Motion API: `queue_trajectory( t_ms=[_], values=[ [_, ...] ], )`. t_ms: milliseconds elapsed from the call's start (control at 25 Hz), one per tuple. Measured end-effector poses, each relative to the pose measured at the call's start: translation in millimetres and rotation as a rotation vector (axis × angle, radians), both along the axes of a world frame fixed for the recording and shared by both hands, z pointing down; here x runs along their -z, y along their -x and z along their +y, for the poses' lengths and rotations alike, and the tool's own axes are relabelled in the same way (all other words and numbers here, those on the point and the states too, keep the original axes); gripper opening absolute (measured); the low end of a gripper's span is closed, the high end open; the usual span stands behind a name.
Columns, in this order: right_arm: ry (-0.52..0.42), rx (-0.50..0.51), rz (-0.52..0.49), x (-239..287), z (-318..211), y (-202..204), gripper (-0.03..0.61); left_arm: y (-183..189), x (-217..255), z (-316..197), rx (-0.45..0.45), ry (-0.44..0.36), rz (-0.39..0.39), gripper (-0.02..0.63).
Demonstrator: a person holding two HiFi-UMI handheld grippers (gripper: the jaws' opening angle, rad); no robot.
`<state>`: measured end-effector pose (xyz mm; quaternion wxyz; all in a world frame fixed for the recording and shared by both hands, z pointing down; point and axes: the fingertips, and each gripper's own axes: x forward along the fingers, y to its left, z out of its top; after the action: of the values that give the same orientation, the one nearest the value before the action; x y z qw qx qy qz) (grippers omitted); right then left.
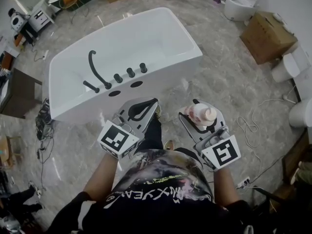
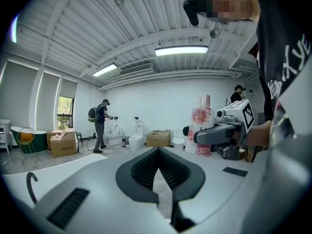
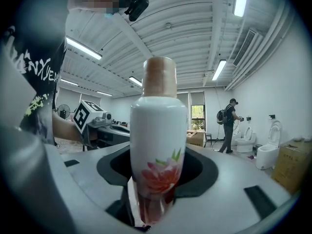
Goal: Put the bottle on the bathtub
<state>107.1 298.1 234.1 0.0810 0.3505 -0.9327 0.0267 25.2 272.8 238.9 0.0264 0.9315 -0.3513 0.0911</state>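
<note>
The white bathtub (image 1: 161, 35) stands ahead of me on the marble floor, with a black faucet (image 1: 96, 71) and knobs on its near deck. My right gripper (image 1: 198, 107) is shut on a white bottle (image 1: 202, 115) with a pink flower print and a tan cap. The bottle (image 3: 158, 150) stands upright between the dark pads, short of the tub's near right corner. My left gripper (image 1: 144, 106) hovers beside it on the left, in front of the tub's near wall. Its jaws meet at the tips with nothing between them (image 2: 157, 149). The left gripper view shows the held bottle (image 2: 202, 126) too.
Cardboard boxes (image 1: 265, 35) and white toilets (image 1: 239, 6) stand at the right and far right. A dark table (image 1: 17, 94) and cables (image 1: 44, 126) lie left of the tub. A person with a backpack (image 2: 101, 126) stands by the toilets at the far wall.
</note>
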Motion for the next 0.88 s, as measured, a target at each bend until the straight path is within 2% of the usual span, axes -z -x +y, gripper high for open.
queue_trajectory(
  t_ms=[240, 640, 880],
  values=[
    [-0.059, -0.011, -0.027, 9, -21, 11, 0.222, 8, -6, -15, 0.010, 0.003, 0.009, 0.011],
    [0.007, 0.016, 0.017, -7, -52, 24, 0.222, 19, -15, -53, 0.010, 0.021, 0.015, 0.011],
    [0.001, -0.002, -0.002, -8, -88, 29, 0.222, 24, -22, -85, 0.009, 0.038, 0.014, 0.009]
  ],
)
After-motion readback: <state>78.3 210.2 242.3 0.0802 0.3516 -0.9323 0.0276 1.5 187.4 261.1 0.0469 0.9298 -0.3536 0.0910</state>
